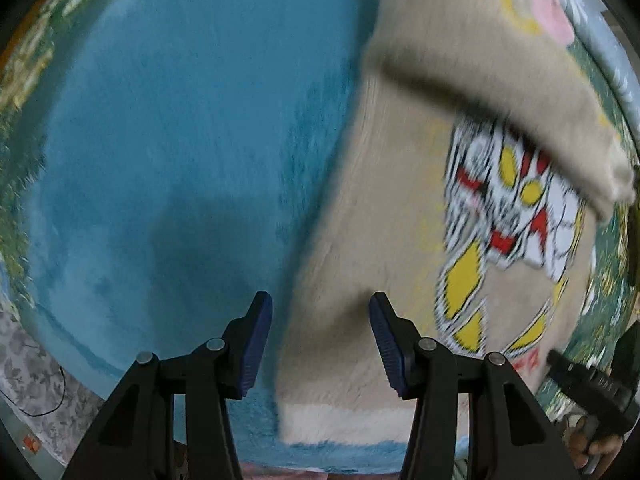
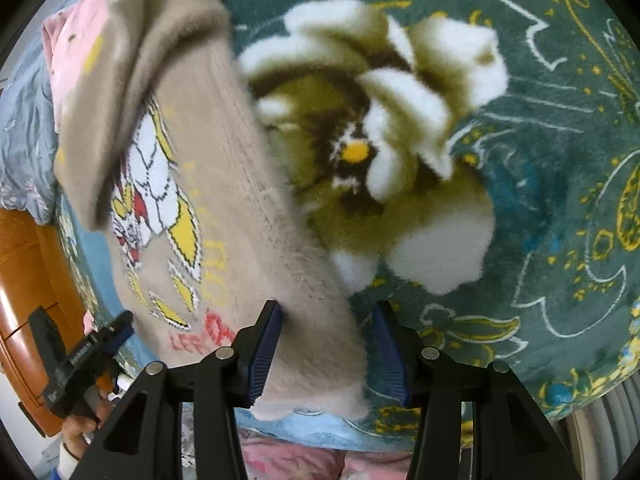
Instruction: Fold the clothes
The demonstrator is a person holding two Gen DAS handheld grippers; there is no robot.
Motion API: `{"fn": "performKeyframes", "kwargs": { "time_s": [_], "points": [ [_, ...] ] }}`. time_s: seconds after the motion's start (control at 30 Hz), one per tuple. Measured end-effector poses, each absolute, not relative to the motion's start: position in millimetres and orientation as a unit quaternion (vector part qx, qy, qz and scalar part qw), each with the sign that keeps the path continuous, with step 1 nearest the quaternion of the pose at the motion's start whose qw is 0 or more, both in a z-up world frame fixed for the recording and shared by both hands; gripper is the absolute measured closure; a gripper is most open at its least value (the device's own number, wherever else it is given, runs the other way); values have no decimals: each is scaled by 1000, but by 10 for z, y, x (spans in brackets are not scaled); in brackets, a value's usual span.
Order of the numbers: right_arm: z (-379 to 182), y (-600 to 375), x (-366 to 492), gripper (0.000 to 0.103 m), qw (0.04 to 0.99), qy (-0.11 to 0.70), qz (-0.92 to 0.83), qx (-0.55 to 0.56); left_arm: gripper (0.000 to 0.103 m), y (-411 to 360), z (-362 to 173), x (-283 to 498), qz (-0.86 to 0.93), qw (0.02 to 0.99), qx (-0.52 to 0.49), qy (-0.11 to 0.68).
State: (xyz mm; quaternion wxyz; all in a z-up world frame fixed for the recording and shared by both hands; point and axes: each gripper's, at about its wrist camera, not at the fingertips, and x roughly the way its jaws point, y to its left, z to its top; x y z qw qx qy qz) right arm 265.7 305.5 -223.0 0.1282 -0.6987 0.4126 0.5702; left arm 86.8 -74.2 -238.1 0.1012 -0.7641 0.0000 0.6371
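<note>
Looks like a bedroom in a home. Shown by a bed under a soft green blanket (image 2: pixel 540 128) with big flowers, a pink and grey quilt (image 2: pixel 24 136) at the back, and an orange wooden cupboard (image 2: pixel 28 300) beside the bed.

A sweater (image 1: pixel 384 248) lies spread on a blanket (image 2: pixel 520 200) covering the bed, its hem toward the near edge. One sleeve (image 1: pixel 500 80) is folded across its upper part. The left hand-held gripper (image 1: pixel 320 344) straddles the sweater's left side edge near the hem; the right hand-held gripper (image 2: pixel 326 354) straddles its right side edge.
</note>
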Motion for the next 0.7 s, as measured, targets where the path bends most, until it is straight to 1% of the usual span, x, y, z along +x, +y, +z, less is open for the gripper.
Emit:
{"fn": "performKeyframes", "kwargs": {
  "time_s": [0.1,0.13,0.17,0.2,0.23,0.27,0.3,0.33,0.47,0.6,0.7],
  "points": [
    [-2226,3012,2648,63,130,422,569,-694,51,-769,-2477,935,627,106,-772,-15],
    [-2217,2998,2646,67,131,423,569,-693,56,-784,-2483,942,627,107,-771,-24],
    [-2193,2986,2645,70,131,421,570,-693,61,-786,-2478,937,627,108,-771,-27],
    [-2169,2974,2644,76,131,419,572,-693,72,-787,-2473,931,626,108,-771,-29],
    [-2141,2964,2643,83,131,417,574,-692,88,-777,-2458,920,627,107,-771,-23],
    [-2101,2959,2643,87,131,417,576,-691,91,-754,-2430,903,628,108,-771,-12],
    [-2058,2957,2641,90,130,417,579,-688,92,-736,-2402,893,628,110,-770,-8],
    [-2001,2958,2640,91,128,420,582,-685,93,-710,-2346,881,630,115,-768,0],
    [-1705,2980,2634,93,106,449,595,-659,93,-681,-2053,836,640,142,-755,7],
    [-1361,3030,2630,93,82,447,618,-642,94,-768,-1753,787,640,166,-750,-15],
    [-1126,3138,2672,93,67,435,632,-638,94,-788,-1550,805,634,191,-749,-3]
  ]
}}
